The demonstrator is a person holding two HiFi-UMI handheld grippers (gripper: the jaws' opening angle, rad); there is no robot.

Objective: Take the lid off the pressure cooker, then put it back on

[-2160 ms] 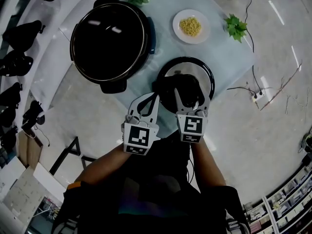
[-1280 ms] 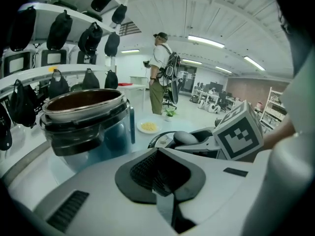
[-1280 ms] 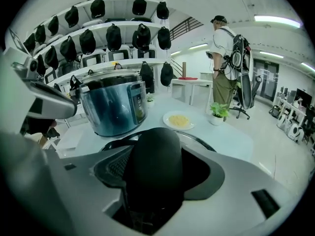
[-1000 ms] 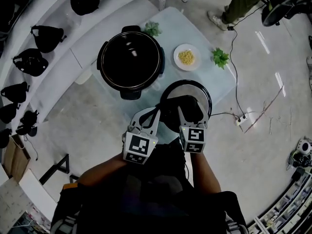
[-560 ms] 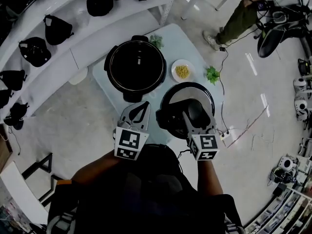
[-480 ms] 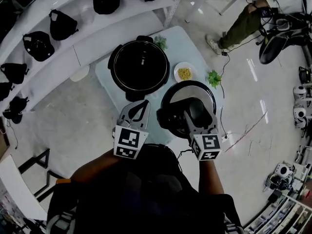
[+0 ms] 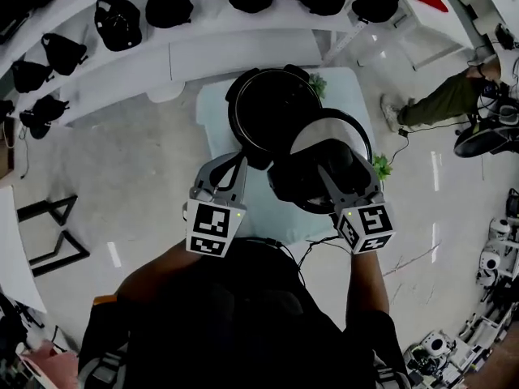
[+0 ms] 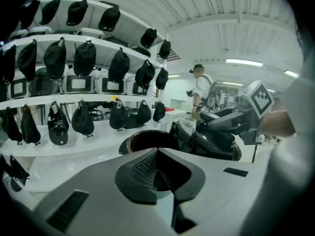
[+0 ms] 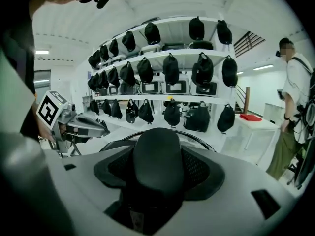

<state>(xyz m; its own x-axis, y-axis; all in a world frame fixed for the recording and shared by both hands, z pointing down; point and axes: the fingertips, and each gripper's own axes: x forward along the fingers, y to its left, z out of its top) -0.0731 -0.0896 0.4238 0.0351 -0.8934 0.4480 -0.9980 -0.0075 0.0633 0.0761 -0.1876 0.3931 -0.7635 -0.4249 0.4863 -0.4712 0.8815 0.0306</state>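
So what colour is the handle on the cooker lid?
Black. The lid handle shows best in the right gripper view.

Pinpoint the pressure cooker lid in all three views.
Head view: lid right of centre, held by the right gripper.
Left gripper view: lid right of centre, under the right gripper.
Right gripper view: lid handle at centre, clamped between the jaws.
Shared landmark: shelves of black caps, in all three.
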